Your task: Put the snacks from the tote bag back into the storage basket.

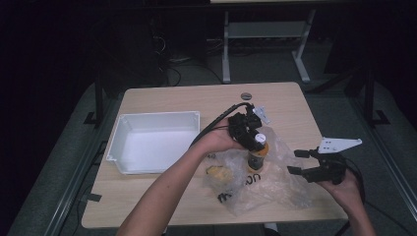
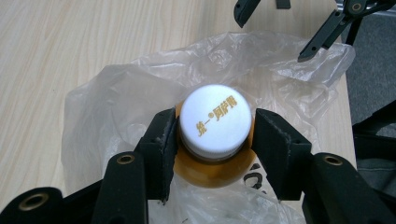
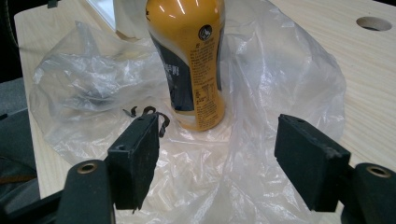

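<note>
While I watch the high view, my left gripper (image 1: 252,135) clamps the bottle (image 1: 256,158) standing upright on the plastic bag (image 1: 275,184), right of the white bin (image 1: 152,142); it is gripped, not yet lifted, I judge. Left gripper view: 2 jaws pinch below its white cap (image 2: 215,119). Right gripper view: orange bottle, dark label; my right gripper (image 3: 217,163) gapes wide, empty, near it.

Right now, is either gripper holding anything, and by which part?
The left gripper holds the bottle just below its white cap, jaws closed on either side. The right gripper is open and holds nothing.
</note>
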Demonstrator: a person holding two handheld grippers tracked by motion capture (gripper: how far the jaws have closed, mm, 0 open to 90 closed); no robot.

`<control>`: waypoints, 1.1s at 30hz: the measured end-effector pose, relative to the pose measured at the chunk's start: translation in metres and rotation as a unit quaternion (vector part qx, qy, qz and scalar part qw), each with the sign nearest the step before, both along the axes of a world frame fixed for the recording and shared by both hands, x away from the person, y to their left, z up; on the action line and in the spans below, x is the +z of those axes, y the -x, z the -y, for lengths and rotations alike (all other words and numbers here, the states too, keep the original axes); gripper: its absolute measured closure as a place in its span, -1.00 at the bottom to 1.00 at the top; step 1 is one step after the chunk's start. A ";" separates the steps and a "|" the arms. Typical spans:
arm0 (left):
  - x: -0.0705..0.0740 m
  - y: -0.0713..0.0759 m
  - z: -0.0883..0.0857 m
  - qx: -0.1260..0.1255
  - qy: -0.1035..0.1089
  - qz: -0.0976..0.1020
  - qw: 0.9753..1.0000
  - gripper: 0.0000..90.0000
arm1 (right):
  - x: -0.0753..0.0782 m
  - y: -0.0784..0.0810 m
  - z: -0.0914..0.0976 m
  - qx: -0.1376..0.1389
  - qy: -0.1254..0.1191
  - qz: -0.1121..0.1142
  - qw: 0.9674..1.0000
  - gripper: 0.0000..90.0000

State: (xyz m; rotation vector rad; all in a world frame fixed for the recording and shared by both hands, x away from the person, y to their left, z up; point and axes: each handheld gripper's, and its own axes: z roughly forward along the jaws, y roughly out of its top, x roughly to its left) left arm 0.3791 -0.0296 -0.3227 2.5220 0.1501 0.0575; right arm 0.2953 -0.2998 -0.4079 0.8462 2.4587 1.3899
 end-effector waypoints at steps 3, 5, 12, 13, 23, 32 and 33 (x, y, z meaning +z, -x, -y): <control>0.001 0.000 0.002 -0.003 -0.002 0.001 1.000 0.12 | 0.001 0.000 0.001 -0.001 0.000 0.001 1.000 -0.33; 0.002 0.000 0.003 -0.004 -0.005 0.003 1.000 0.12 | 0.001 0.000 0.001 -0.001 0.000 0.002 1.000 -0.32; 0.002 -0.001 0.004 -0.003 -0.009 0.005 1.000 0.14 | 0.001 0.000 0.002 0.000 0.001 0.003 1.000 -0.32; 0.002 -0.001 0.005 -0.005 -0.009 0.005 1.000 0.15 | 0.001 0.000 0.002 -0.001 0.001 0.003 1.000 -0.32; 0.004 -0.001 0.003 -0.005 -0.012 0.001 1.000 0.23 | 0.002 0.001 0.002 -0.001 0.003 0.006 1.000 -0.32; 0.006 -0.002 0.006 -0.005 -0.021 -0.001 1.000 0.24 | 0.003 0.000 0.003 -0.002 0.001 0.005 1.000 -0.32; 0.006 -0.002 0.006 -0.005 -0.021 -0.001 1.000 0.24 | 0.003 0.000 0.003 -0.002 0.001 0.005 1.000 -0.32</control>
